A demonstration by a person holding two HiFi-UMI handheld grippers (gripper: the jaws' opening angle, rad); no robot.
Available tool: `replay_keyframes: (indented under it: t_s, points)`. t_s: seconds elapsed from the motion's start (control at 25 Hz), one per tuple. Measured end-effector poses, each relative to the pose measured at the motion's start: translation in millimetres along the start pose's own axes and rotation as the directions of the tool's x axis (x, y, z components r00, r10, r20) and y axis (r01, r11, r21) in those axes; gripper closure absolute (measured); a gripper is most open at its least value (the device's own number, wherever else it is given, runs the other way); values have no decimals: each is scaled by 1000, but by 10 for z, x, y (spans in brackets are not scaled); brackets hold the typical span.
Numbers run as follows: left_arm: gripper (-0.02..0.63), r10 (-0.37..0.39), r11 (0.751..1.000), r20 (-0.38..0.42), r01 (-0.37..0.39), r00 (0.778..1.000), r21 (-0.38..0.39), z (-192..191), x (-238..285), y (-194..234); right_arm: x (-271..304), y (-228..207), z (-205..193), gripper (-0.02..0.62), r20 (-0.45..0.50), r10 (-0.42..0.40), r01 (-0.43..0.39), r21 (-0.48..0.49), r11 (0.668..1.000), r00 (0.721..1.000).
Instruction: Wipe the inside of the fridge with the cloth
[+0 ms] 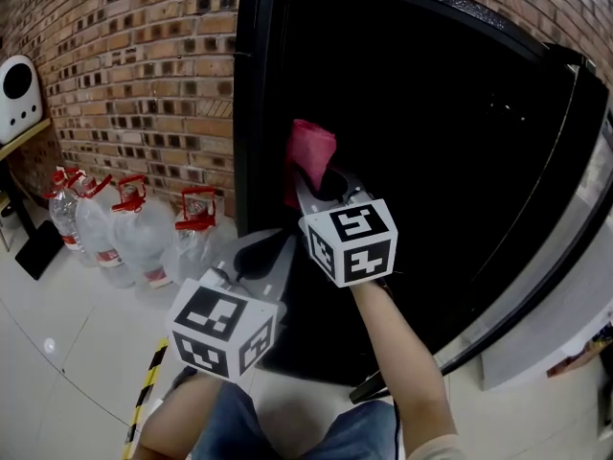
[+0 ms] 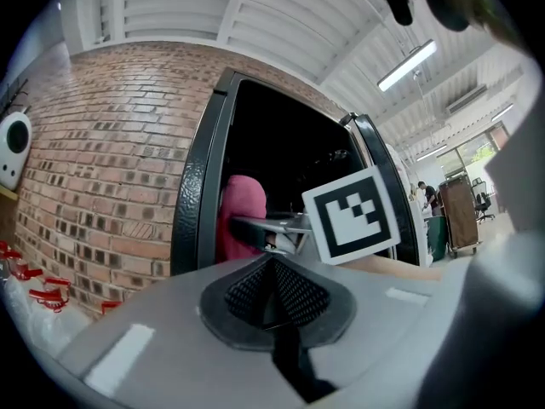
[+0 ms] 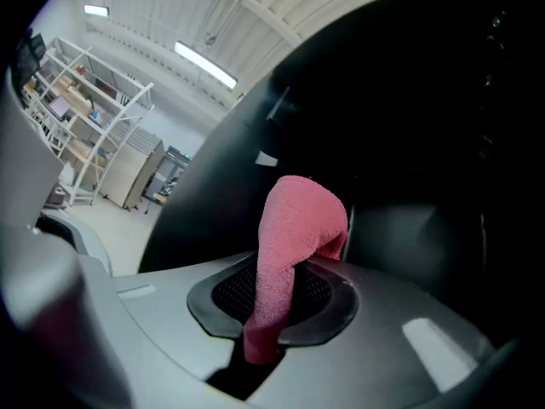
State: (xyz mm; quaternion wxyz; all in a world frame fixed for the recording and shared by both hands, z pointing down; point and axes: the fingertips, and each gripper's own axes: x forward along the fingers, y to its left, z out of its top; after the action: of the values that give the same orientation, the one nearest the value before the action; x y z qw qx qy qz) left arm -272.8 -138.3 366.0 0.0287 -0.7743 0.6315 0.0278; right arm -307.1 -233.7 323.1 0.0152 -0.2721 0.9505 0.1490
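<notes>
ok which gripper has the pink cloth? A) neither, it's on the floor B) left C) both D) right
D: the right gripper's jaws are shut on the pink cloth, held up at the open fridge; the left gripper's jaws are shut with nothing between them.

Fridge interior (image 1: 431, 123) wholly in darkness

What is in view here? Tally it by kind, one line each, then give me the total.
Fridge: 1
Pink cloth: 1
Grippers: 2, the left gripper and the right gripper
Water bottles with red caps: 4
Total: 8
</notes>
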Motion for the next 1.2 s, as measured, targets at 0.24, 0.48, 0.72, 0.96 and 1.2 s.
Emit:
replay_keyframes:
  t_s: [0.24,0.48,0.72,0.96,1.2]
  points:
    - [614,-10,1000,-1,10,1000,10,28,47,-51,454,-465,-249,537,-50,-90,89,-8,996,995]
    - [614,-19,1000,-24,19,1000,4,-92,60,-72,872,-837,-554,537,-106,-167,167,-10,986,980]
    - [614,-31,999,-39,31,999,11,-202,40,-65,1056,-1008,-687,537,-128,-218,219,-1,976,968]
    - [614,-30,1000,-33,30,999,-2,-243,67,-15,982,-1115,-697,536,-148,-253,250,-38,967,956]
    - [614,-80,996,-14,79,997,-36,-257,176,-169,570,-1590,-760,537,-169,-357,346,-89,934,919]
